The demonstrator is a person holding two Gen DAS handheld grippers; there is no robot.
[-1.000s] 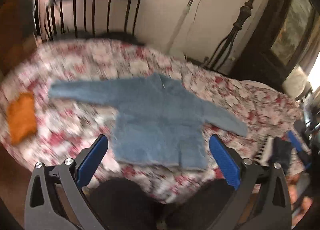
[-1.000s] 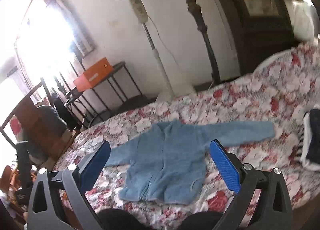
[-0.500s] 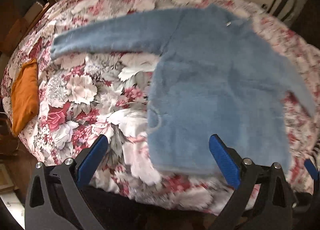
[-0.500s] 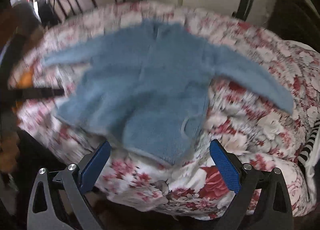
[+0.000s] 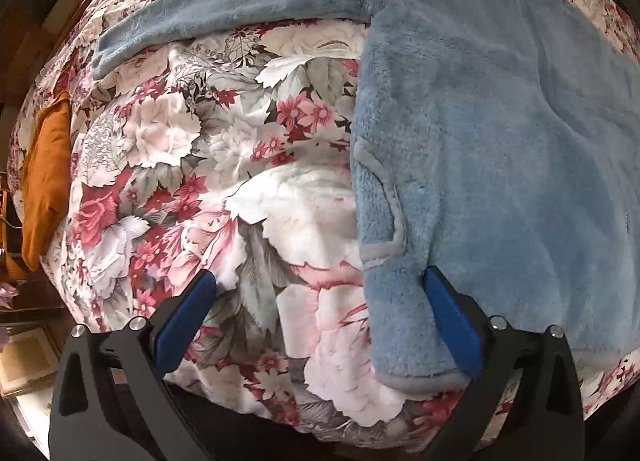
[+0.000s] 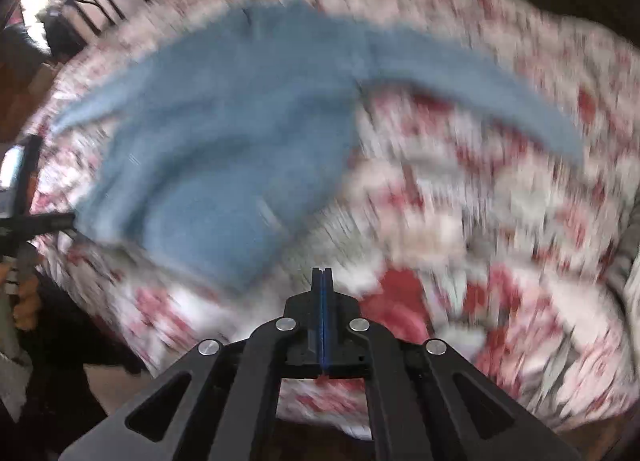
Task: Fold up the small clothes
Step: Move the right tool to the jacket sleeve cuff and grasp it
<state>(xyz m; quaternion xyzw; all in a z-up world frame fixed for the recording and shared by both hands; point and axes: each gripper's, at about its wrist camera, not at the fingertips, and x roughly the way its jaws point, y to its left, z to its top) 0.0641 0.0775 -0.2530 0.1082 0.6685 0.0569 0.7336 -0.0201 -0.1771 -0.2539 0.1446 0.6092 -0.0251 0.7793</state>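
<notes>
The blue sweater (image 5: 500, 133) lies spread on the floral blanket (image 5: 240, 181). The left gripper (image 5: 320, 321) gapes wide over its hem corner. The right gripper (image 6: 322, 281) has just snapped closed, empty, just off the hem.

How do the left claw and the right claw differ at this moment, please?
The left claw stands wide open, while the right claw has just snapped shut, pads together. One left pad sits on the blue sweater near its lower corner; the right claw holds nothing, and the sweater's hem lies just beyond its tip. The left view is sharp, the right view motion-blurred. Both point down at the floral bedspread.
</notes>
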